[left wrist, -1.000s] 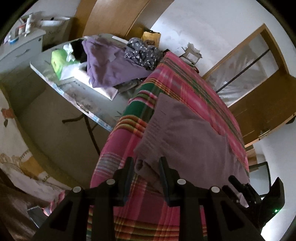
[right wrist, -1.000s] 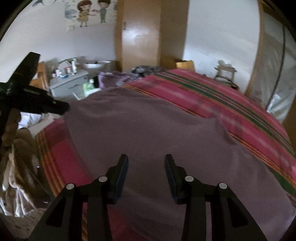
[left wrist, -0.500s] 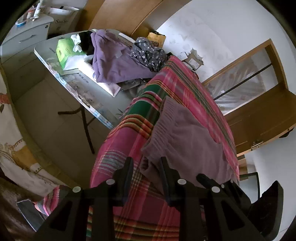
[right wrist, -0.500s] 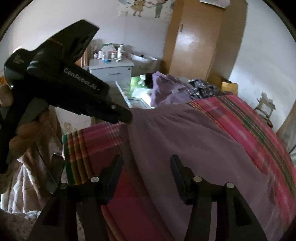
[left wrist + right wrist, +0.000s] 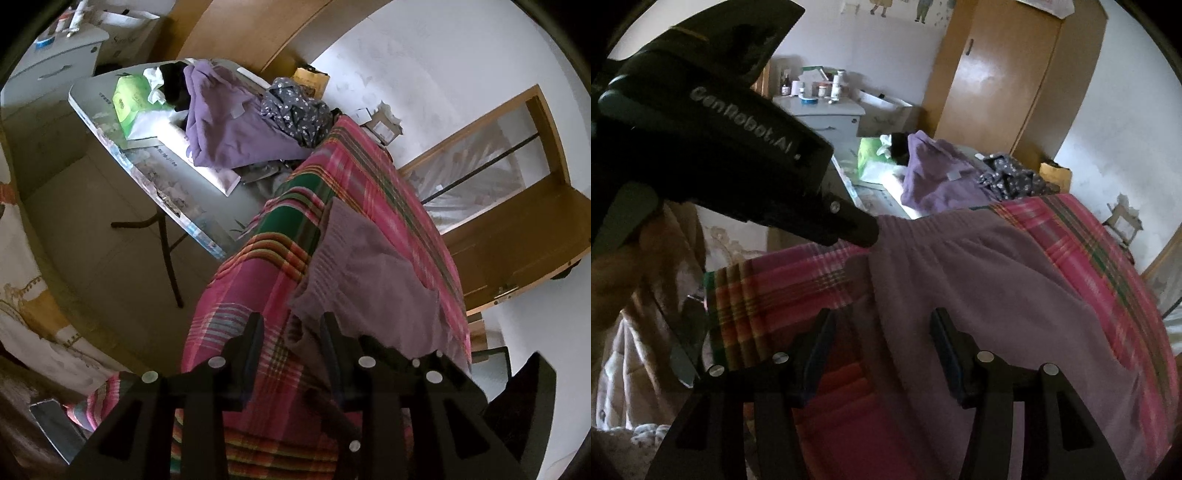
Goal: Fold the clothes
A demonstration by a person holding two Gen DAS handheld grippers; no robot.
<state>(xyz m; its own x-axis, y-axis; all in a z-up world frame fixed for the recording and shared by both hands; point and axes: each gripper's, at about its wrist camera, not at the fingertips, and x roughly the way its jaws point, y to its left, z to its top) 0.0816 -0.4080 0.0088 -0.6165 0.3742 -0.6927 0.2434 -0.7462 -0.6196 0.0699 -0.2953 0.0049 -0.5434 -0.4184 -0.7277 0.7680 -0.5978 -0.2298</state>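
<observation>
Plaid woven bedspread [image 5: 280, 236] under soft mauve ribbed-waist garment [image 5: 373, 280].

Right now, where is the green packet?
In the left wrist view, the green packet lies upper left on the grey folding table, beside the purple garment piled there.

Dim, soft daylight (fisheye-bent edges, dark corners), slight blur.

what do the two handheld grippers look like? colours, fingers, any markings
Both are matte black. The left gripper and right gripper each have two flat tapered fingers on angular open-frame arms with round silver screw heads. The left gripper's body, seen from the right wrist, carries grey "GenRobot.AI" lettering. No cables or sleeves visible.
</observation>
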